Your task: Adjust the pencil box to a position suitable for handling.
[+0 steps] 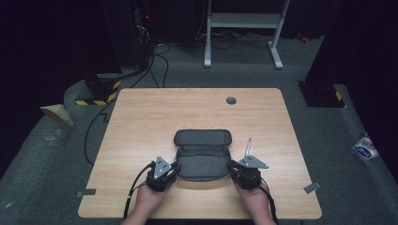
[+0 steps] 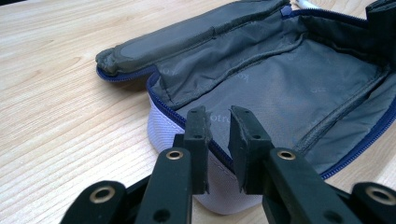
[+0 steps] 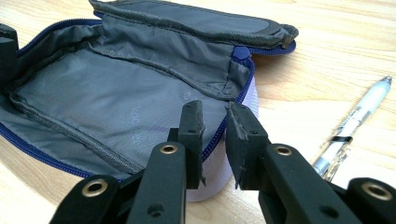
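A pencil case [image 1: 202, 159] lies unzipped near the table's front edge, its lid [image 1: 202, 138] folded back away from me. It has grey lining [image 2: 280, 88], a blue zip and a pale outer wall [image 3: 212, 179]. My left gripper [image 1: 177, 168] is at the case's left end; in its own view the left gripper [image 2: 218, 126] has its jaws astride the zipped rim, shut on it. My right gripper [image 1: 231, 166] holds the right end the same way, the right gripper [image 3: 215, 119] pinching the rim. A clear pen [image 3: 359, 116] lies on the table [image 1: 141, 122] just right of the case.
A grey cable grommet [image 1: 231, 100] sits near the table's far edge. Beyond the table stand a white frame [image 1: 244, 21] and dark equipment with cables [image 1: 155, 61] on the floor. Tape strips [image 1: 311, 187] mark the front corners.
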Motion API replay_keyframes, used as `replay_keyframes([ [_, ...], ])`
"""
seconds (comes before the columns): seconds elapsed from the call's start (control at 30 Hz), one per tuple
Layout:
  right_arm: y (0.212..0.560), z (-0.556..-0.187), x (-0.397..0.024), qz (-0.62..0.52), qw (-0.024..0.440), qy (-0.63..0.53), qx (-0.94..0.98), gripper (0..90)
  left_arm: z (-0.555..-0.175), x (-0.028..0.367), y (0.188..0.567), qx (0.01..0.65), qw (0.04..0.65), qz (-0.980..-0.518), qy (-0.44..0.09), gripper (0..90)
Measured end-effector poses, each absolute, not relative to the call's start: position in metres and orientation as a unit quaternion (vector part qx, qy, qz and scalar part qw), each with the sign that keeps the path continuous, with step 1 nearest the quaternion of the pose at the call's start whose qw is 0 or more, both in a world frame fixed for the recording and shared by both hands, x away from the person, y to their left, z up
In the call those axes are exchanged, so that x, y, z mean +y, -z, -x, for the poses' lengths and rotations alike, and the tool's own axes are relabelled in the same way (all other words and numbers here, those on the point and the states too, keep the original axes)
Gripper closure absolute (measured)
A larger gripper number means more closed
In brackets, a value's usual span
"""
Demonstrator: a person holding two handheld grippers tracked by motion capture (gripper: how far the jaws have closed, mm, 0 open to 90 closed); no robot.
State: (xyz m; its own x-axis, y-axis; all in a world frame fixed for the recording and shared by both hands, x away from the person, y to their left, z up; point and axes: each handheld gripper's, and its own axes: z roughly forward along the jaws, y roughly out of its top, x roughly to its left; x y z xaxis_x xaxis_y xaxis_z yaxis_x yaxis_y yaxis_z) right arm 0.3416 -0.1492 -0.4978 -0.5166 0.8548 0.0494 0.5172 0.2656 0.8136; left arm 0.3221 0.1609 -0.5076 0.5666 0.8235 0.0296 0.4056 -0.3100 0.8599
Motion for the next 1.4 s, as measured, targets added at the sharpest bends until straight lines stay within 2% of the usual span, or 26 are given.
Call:
replay_keyframes([
  [0.37, 0.499, -0.342, -0.149, -0.448, 0.205, -0.411, 0.767, 74.6, -0.322, 0.162, 0.507, 0.396, 0.436, -0.770, -0.245, 76.5],
  [0.8, 0.493, -0.340, -0.152, -0.437, 0.201, -0.430, 0.764, 66.4, -0.320, 0.170, 0.500, 0.406, 0.464, -0.751, -0.237, 67.4],
  [1.0, 0.486, -0.341, -0.156, -0.438, 0.210, -0.439, 0.756, 65.1, -0.320, 0.183, 0.496, 0.416, 0.473, -0.738, -0.242, 66.4],
  [1.23, 0.481, -0.344, -0.171, -0.452, 0.220, -0.443, 0.742, 65.0, -0.325, 0.202, 0.497, 0.432, 0.452, -0.738, -0.255, 64.8],
  [1.4, 0.480, -0.346, -0.183, -0.464, 0.231, -0.440, 0.733, 64.7, -0.330, 0.220, 0.503, 0.446, 0.411, -0.749, -0.267, 62.6],
])
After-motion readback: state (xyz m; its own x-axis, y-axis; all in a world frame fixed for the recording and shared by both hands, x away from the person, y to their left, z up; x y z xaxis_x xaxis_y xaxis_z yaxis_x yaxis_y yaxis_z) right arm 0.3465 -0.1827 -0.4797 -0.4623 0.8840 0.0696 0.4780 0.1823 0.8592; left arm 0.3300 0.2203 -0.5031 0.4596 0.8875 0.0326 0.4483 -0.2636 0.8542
